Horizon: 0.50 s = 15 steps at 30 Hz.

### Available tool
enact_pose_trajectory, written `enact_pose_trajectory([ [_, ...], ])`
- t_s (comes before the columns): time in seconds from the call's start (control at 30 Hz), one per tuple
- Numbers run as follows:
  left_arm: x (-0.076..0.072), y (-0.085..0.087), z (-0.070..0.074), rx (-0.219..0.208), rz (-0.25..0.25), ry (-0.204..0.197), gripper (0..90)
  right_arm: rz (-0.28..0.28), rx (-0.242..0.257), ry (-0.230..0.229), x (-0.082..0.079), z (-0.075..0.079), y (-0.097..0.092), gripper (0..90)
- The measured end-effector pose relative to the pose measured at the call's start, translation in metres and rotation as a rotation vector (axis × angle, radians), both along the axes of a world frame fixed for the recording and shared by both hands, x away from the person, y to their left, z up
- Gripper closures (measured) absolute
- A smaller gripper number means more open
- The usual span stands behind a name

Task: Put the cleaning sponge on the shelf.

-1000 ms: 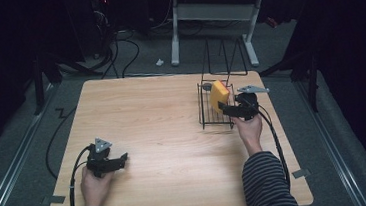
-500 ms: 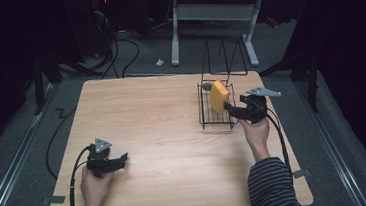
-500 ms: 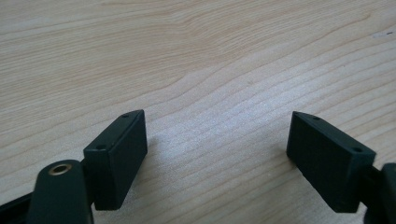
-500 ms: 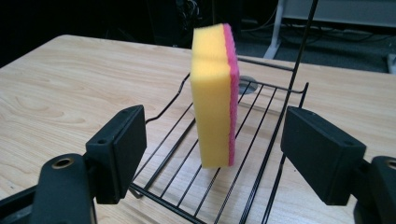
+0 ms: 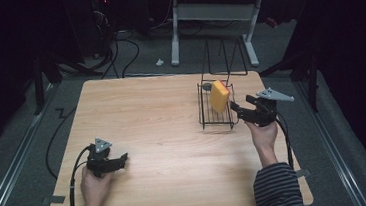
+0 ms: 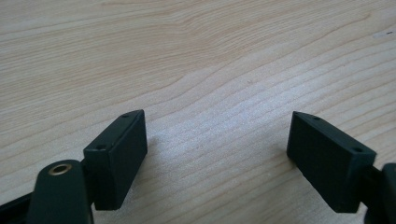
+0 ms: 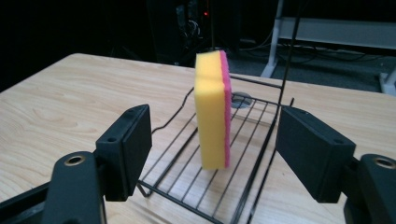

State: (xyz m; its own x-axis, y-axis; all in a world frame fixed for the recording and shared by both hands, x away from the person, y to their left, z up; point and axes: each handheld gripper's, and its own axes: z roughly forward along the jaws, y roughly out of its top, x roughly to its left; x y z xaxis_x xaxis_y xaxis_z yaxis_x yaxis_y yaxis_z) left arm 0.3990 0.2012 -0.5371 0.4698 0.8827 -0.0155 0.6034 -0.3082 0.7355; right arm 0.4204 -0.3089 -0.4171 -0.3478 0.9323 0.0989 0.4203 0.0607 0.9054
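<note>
A yellow sponge (image 7: 212, 109) with a pink scouring face stands upright on its narrow end inside a black wire rack (image 7: 252, 158), near the desk's (image 5: 162, 115) far right side.

Items showing on the wooden table (image 5: 163, 135): one table, one black wire rack (image 5: 215, 114), one yellow-and-pink sponge (image 5: 219, 96) standing in it, one small grey disc (image 5: 206, 87), two handheld grippers: left gripper (image 5: 121, 161), right gripper (image 5: 236, 109).
</note>
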Motion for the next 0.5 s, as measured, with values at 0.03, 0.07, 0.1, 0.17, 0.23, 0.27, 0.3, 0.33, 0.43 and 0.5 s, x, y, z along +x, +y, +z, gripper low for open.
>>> enact_pose_trajectory([
  [0.03, 0.0, 0.0, 0.0, 0.0, 0.0, 0.0, 20.8, 0.0, -0.007, -0.005, -0.001, 0.0, -0.001, 28.1],
  [0.07, 0.0, 0.0, 0.0, 0.0, 0.0, 0.0, 20.7, 0.0, -0.007, -0.007, -0.003, 0.002, -0.002, 28.1],
  [0.1, 0.0, 0.0, 0.0, 0.0, 0.0, 0.0, 20.7, 0.0, -0.006, -0.012, -0.004, 0.003, -0.003, 28.2],
  [0.17, 0.0, 0.0, 0.0, 0.0, 0.0, 0.0, 20.7, 0.006, 0.0, -0.026, -0.009, 0.007, -0.004, 28.6],
  [0.23, 0.0, 0.0, 0.0, 0.0, 0.0, 0.0, 20.7, 0.011, -0.001, -0.037, -0.014, 0.011, -0.004, 28.8],
  [0.27, 0.0, 0.0, 0.0, 0.0, 0.0, 0.0, 20.7, 0.012, -0.005, -0.042, -0.016, 0.012, -0.004, 28.9],
  [0.3, 0.0, 0.0, 0.0, 0.0, 0.0, 0.0, 20.7, 0.014, -0.001, -0.043, -0.018, 0.013, -0.004, 29.0],
  [0.33, 0.0, 0.0, 0.0, 0.0, 0.0, 0.0, 20.7, 0.016, 0.002, -0.044, -0.02, 0.014, -0.005, 29.1],
  [0.43, 0.0, 0.0, 0.0, 0.0, 0.0, 0.0, 20.7, 0.013, 0.019, -0.058, -0.026, 0.015, -0.008, 30.4],
  [0.5, 0.0, 0.0, 0.0, 0.0, 0.0, 0.0, 20.7, -0.001, 0.026, -0.055, -0.031, 0.014, -0.011, 31.3],
])
